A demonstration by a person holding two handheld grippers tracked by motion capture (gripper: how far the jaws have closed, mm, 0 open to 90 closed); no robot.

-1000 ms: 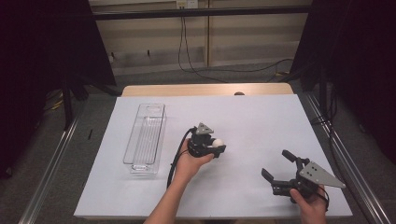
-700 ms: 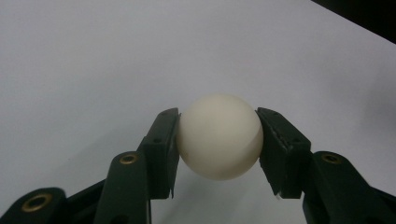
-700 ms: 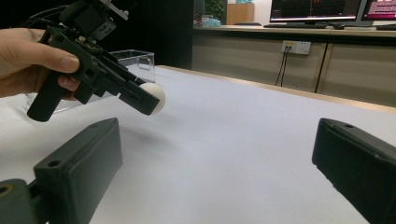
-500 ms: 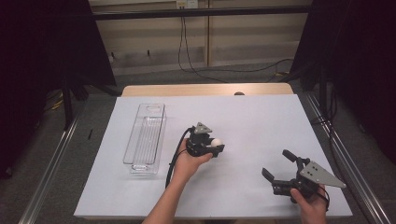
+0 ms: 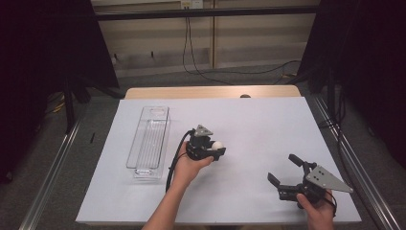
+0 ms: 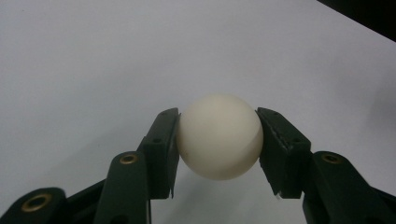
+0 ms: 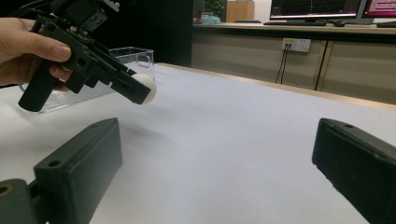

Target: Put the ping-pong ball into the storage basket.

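Over the last second little was altered: the ball (image 5: 218,145) was kept clamped in the left tool (image 5: 214,149), and the tool was seen at nearly the same spot to the right of the clear tray (image 5: 149,139), perhaps raised and drawn very slightly toward the person. The right tool (image 5: 283,178) was left where it had been, well to the right of the tray and nearer the front edge of the surface (image 5: 268,120), its jaws spread wide with nothing between them. From this it was judged that the grasp had been secured and the carry had barely begun; the ball had not yet been brought to the tray.

In the left gripper view the ball (image 6: 219,136) was shown pinched at its widest part, one black pad touching each side, so that the left tool (image 6: 217,140) was closed on it. In the right gripper view the ball (image 7: 144,87) was seen held clear of the white surface, a faint shadow lying below it, with the tray (image 7: 126,58) just behind the left tool (image 7: 140,91). The ball was thus placed to the right of the tray, near it but apart, and above the surface.
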